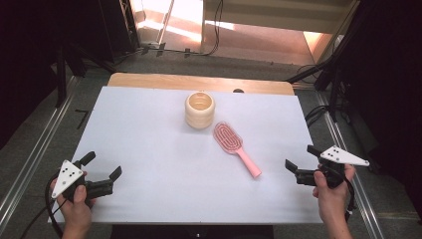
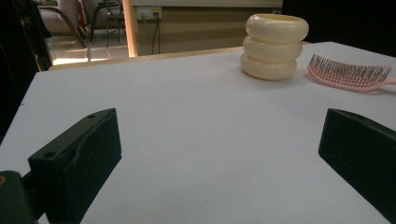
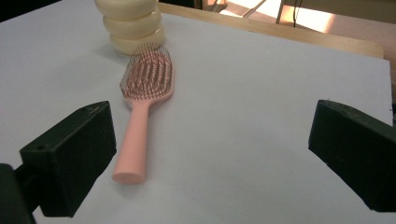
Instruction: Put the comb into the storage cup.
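A cream ribbed cup (image 1: pixel 199 109) made of three stacked rings stands upright at the table's far middle, open side up. Just right of it lies a pink hairbrush (image 1: pixel 236 148), bristles up, its handle pointing toward the near right. The cup (image 2: pixel 275 45) and the brush's bristled head (image 2: pixel 351 73) appear far ahead in the left gripper view. My left gripper (image 1: pixel 102 166) rests open at the near left, nothing between its jaws. My right gripper (image 1: pixel 301 156) is open at the near right, a short way from the brush's handle end (image 3: pixel 135 147); the cup (image 3: pixel 130 24) stands beyond it.
A white sheet (image 1: pixel 149 149) covers the wooden table (image 1: pixel 199 81), whose bare far edge shows. Cables and dark stands sit on the floor (image 1: pixel 318 114) around the table. A person's hands (image 1: pixel 74 209) hold both grippers at the near edge.
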The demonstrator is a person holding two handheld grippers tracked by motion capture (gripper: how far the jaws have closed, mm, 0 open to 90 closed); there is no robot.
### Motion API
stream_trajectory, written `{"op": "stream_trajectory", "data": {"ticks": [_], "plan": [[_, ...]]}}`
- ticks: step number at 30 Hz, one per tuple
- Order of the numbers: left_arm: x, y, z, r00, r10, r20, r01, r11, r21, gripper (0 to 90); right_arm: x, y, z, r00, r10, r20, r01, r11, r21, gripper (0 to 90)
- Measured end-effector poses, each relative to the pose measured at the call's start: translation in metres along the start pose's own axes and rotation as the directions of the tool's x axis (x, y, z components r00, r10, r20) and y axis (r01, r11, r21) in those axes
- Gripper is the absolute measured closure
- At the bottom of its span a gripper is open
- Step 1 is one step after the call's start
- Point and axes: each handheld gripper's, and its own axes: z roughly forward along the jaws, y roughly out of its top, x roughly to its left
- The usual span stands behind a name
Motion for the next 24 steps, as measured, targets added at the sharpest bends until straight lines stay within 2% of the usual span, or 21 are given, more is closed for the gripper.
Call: {"op": "stream_trajectory", "data": {"ticks": [9,17,24], "plan": [[0.0,0.0,0.0,1.0,0.005,0.002,-0.005,1.0,0.002,0.0,0.004,0.02,0.01,0.9997,-0.02,-0.013,0.02,0.999,0.041,0.0],[-0.001,0.0,0.0,0.9999,0.01,0.0,-0.01,0.9999,0.004,0.0,0.011,0.033,0.026,0.9976,-0.047,-0.051,0.051,0.996,0.078,0.0],[-0.001,0.0,0.0,0.9999,0.01,0.002,-0.01,0.9999,0.001,0.0,0.016,0.044,0.033,0.9954,-0.038,-0.088,0.047,0.994,0.103,0.0]]}}
